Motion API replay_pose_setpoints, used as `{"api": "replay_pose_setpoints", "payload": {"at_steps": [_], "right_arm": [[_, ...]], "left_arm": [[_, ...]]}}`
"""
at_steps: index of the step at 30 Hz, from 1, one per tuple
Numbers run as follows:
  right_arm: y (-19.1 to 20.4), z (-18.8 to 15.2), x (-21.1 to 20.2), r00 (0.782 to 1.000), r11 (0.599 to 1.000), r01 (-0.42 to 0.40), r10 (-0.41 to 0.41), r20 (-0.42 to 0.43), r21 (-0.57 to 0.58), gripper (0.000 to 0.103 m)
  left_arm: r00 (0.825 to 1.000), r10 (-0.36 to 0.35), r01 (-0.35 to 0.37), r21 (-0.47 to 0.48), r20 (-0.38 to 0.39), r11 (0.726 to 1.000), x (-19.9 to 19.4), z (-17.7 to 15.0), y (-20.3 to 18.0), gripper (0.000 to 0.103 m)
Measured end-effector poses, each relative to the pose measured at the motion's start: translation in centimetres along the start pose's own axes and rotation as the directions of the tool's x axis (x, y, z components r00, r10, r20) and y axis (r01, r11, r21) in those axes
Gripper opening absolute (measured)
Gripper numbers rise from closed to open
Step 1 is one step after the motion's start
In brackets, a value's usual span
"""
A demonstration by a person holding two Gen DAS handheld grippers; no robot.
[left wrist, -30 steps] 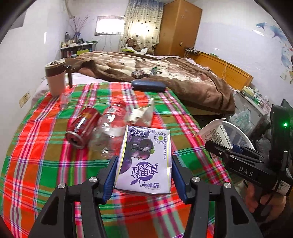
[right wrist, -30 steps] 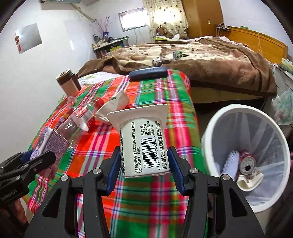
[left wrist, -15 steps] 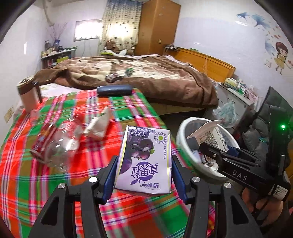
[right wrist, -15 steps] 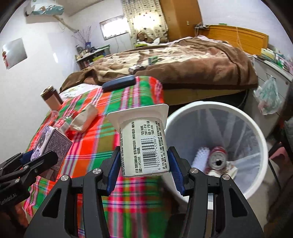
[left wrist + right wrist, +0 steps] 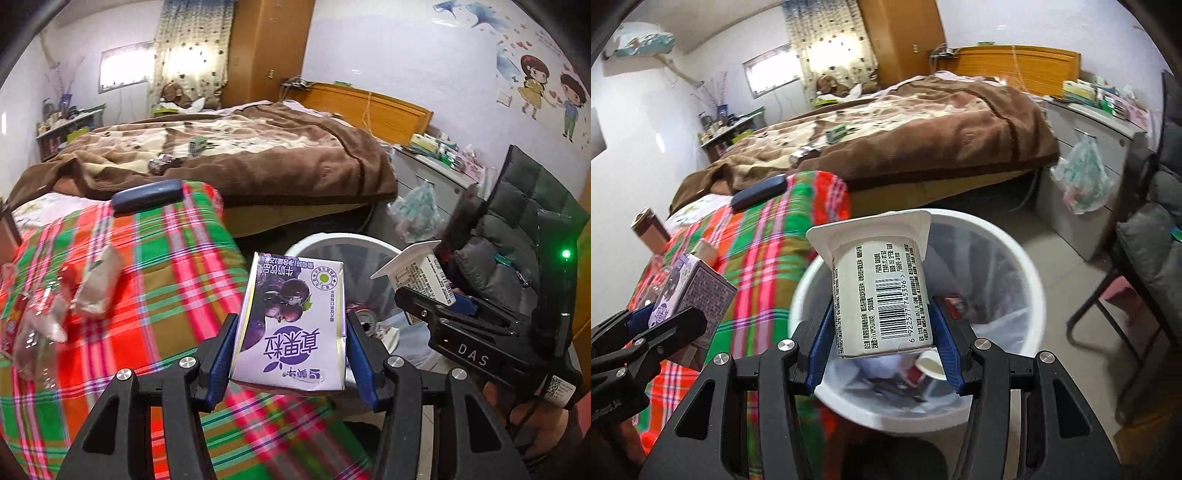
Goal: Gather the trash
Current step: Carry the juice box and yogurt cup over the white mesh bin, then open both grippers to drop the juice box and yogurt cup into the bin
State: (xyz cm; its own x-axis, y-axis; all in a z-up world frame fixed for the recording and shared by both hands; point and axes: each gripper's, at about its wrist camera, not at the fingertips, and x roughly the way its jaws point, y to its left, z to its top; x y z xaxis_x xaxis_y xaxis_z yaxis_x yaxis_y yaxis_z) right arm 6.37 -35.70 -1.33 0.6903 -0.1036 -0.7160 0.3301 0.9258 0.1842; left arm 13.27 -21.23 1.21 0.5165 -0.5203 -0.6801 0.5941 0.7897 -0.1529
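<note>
Brown blanket (image 5: 236,162) on bed — wardrobe (image 5: 269,51) behind.

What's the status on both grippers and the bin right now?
Left hand-held gripper shut on purple milk carton. Right hand-held gripper shut on yogurt cup, over white bin. Nothing blocking.

My left wrist view looks along its jaws over the plaid worktop (image 5: 155,266) edge toward the bed (image 5: 236,162); my right looks down, close, into the white bin (image 5: 1030,280). Both share bed, worktop and bin.
</note>
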Motion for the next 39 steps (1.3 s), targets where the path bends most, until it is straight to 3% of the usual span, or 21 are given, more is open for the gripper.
{"api": "replay_pose_setpoints", "payload": {"at_steps": [13,22,28,30,39], "right_arm": [[-3.2,-0.4,1.1,0.995,0.996,0.082,-0.081,-0.051,0.025,0.052],[-4.8,-0.5,2.5,0.992,0.995,0.086,-0.081,-0.094,0.05,0.053],[-4.8,-0.6,2.3,0.991,0.994,0.102,-0.097,-0.091,0.041,0.057],[-4.9,-0.6,2.2,0.991,0.994,0.098,-0.093,-0.093,0.043,0.06],[-4.1,-0.5,1.5,0.993,0.995,0.092,-0.089,-0.075,0.044,0.061]], "left_arm": [[0.998,-0.03,0.032,0.034,-0.056,0.999,4.5,0.8,-3.7,0.056],[0.997,-0.016,0.019,0.033,-0.077,0.999,6.8,1.3,-4.4,0.056],[0.996,-0.009,0.012,0.027,-0.086,1.0,7.3,1.3,-4.4,0.056],[0.997,-0.011,0.013,0.025,-0.08,1.0,7.1,1.3,-4.4,0.064],[0.998,-0.002,0.002,0.007,-0.056,1.0,5.4,1.2,-3.3,0.065]]}}
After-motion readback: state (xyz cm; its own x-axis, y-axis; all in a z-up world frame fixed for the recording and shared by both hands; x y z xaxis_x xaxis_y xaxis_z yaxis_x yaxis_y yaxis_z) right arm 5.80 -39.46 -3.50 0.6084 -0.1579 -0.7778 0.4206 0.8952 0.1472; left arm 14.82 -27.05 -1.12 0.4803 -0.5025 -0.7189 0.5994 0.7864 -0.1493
